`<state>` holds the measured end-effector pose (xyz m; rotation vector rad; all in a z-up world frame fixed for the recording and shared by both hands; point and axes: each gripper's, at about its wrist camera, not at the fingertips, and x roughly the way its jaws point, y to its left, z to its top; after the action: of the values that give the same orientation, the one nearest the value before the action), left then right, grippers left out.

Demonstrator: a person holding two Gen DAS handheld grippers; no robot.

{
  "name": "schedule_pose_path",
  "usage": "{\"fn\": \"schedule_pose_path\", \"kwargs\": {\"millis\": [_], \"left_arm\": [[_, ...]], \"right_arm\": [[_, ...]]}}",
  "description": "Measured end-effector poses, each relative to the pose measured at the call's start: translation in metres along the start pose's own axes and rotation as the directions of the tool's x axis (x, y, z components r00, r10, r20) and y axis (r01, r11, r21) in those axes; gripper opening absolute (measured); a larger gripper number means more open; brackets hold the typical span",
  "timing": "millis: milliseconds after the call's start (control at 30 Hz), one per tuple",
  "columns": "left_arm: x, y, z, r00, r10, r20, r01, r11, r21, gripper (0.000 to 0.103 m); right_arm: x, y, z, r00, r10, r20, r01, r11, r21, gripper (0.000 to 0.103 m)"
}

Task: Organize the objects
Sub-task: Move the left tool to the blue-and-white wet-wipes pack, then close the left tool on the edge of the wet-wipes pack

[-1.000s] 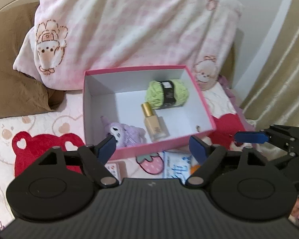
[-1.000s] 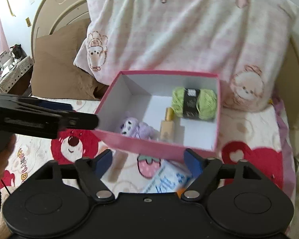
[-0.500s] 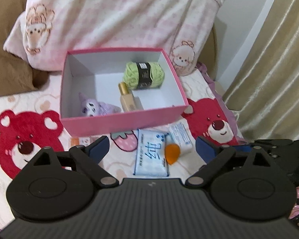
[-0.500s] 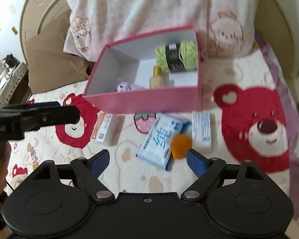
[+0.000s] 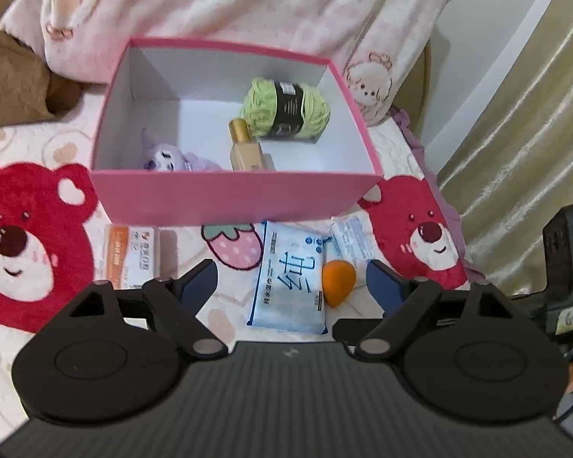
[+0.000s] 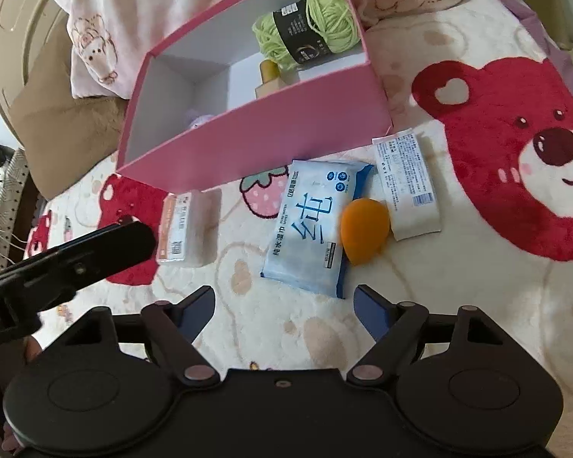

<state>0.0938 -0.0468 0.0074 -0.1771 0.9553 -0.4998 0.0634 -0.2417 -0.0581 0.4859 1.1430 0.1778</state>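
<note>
A pink box [image 5: 233, 194] [image 6: 271, 129] sits on the bed and holds green yarn [image 5: 286, 110] [image 6: 309, 34], a gold-capped bottle [image 5: 246, 150] and a purple plush [image 5: 168, 158]. In front of it lie an orange-striped tissue pack [image 5: 131, 255] [image 6: 185, 225], a blue wet-wipes pack [image 5: 292, 278] [image 6: 311, 225], an orange sponge [image 5: 338, 276] [image 6: 365, 229] and a white pack [image 5: 353, 238] [image 6: 407, 187]. My left gripper [image 5: 290, 286] is open and empty above the wipes. My right gripper [image 6: 284, 303] is open and empty, just short of the wipes.
The bed cover [image 6: 477, 267] has red bears and strawberries. A pink pillow [image 5: 248, 4] leans behind the box, a brown cushion [image 5: 7, 76] is at the left, a curtain [image 5: 523, 122] at the right. The left gripper's arm [image 6: 65, 263] crosses the right view's left side.
Both grippers pulled back from the box and tilted down toward the bed. The packs and sponge in front of the box came into full view. Both stayed open.
</note>
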Motion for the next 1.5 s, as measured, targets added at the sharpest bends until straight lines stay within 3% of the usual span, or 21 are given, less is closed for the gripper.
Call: {"fn": "schedule_pose_path", "kwargs": {"millis": [133, 200, 333, 600, 800, 867, 1167, 1300, 1500], "left_arm": [[0.024, 0.008, -0.008, 0.999, -0.037, -0.003, 0.037, 0.999, -0.023, 0.072], [0.033, 0.014, -0.01, 0.999, -0.048, 0.003, 0.048, 0.998, -0.041, 0.067], [0.05, 0.023, -0.014, 0.999, -0.048, -0.007, 0.048, 0.997, -0.057, 0.056], [0.087, 0.041, -0.028, 0.996, -0.079, -0.037, 0.074, 0.99, -0.124, 0.047], [0.109, 0.045, -0.038, 0.995, -0.085, -0.052, 0.076, 0.985, -0.155, 0.035], [0.114, 0.047, -0.041, 0.996, -0.079, -0.048, 0.07, 0.984, -0.163, 0.033], [0.121, 0.05, -0.047, 0.99, -0.117, -0.075, 0.101, 0.975, -0.197, 0.024], [0.107, 0.046, -0.05, 0.989, -0.086, -0.122, 0.065, 0.984, -0.165, 0.024], [0.087, 0.054, -0.064, 0.979, -0.03, -0.204, -0.009, 0.982, -0.19, 0.024]], "right_arm": [[0.012, -0.005, -0.008, 0.994, 0.006, 0.108, -0.007, 1.0, 0.007, 0.077], [0.017, -0.003, -0.006, 0.993, 0.003, 0.115, -0.003, 1.0, -0.003, 0.077], [0.026, 0.011, -0.009, 0.987, -0.066, 0.148, 0.077, 0.994, -0.071, 0.077], [0.052, -0.009, -0.007, 0.985, -0.147, 0.089, 0.147, 0.989, 0.005, 0.068], [0.066, -0.013, -0.006, 0.988, -0.15, 0.032, 0.148, 0.988, 0.052, 0.05], [0.071, -0.008, -0.006, 0.985, -0.172, 0.033, 0.171, 0.985, 0.023, 0.045], [0.07, 0.006, -0.009, 0.977, -0.204, 0.063, 0.208, 0.976, -0.062, 0.043], [0.069, 0.017, -0.014, 0.981, -0.189, 0.044, 0.193, 0.972, -0.135, 0.043], [0.071, 0.034, -0.025, 0.99, -0.135, -0.037, 0.122, 0.963, -0.241, 0.043]]}}
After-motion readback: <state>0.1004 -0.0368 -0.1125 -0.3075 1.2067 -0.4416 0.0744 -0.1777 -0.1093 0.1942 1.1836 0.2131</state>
